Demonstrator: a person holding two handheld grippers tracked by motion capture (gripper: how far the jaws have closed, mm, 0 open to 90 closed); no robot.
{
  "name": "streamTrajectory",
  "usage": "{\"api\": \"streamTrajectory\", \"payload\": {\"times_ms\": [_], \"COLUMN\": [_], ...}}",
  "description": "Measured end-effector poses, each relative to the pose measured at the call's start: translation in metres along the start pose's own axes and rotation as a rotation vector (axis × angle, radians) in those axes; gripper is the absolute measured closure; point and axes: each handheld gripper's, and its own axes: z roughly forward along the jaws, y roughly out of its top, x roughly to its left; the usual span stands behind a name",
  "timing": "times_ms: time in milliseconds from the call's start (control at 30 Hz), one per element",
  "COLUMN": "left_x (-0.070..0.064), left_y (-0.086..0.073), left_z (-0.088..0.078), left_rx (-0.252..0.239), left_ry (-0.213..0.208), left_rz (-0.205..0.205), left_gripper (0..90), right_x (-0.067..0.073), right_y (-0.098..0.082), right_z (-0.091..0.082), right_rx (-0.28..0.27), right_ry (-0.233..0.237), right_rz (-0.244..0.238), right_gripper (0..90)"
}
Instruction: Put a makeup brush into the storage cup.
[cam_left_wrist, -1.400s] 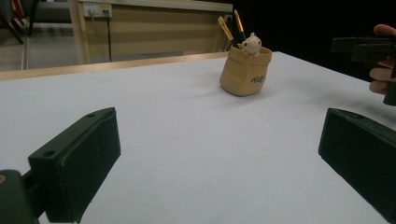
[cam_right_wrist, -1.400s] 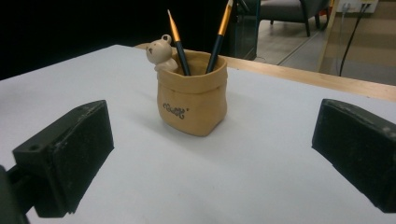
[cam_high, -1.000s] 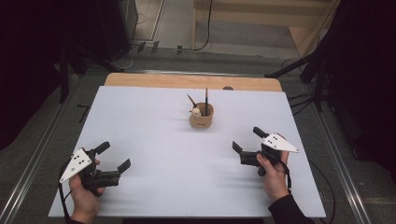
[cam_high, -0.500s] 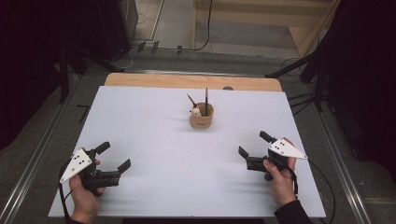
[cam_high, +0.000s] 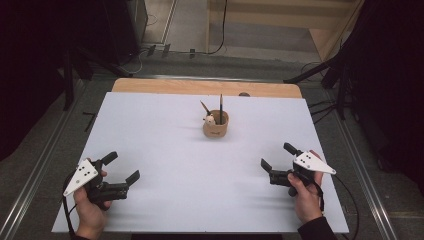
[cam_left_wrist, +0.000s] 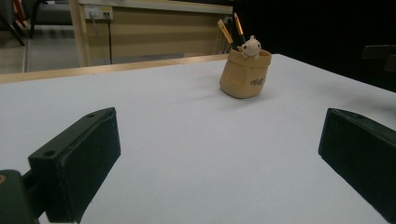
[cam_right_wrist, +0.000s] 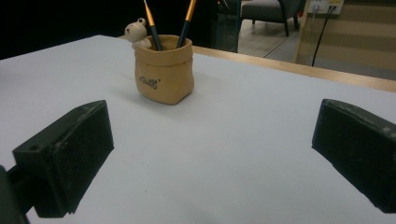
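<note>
Pen holder (cam_high: 216, 125) is seen near the desk's (cam_high: 165, 125) far edge. Left gripper (cam_high: 122, 172) and right gripper (cam_high: 278, 156) are held wide-jawed, empty, at the near corners. A level, centred approach is advised.

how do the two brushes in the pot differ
The left brush leans toward the bear figure, while the right brush leans the other way. In the high view one stands near upright, the other tilts. Both have orange and black handles and sit in the tan pot.
</note>
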Motion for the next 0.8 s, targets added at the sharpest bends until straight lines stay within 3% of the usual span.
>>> {"api": "streamTrajectory", "payload": {"times_ms": [800], "left_x": [0.000], "left_y": [0.001], "left_z": [-0.001], "left_rx": [-0.008], "left_ry": [0.002], "left_rz": [0.002], "left_gripper": [0.0], "right_x": [-0.014], "right_y": [-0.008], "right_z": [-0.031], "right_rx": [0.003], "right_ry": [-0.026], "right_rz": [0.001], "right_gripper": [0.0]}}
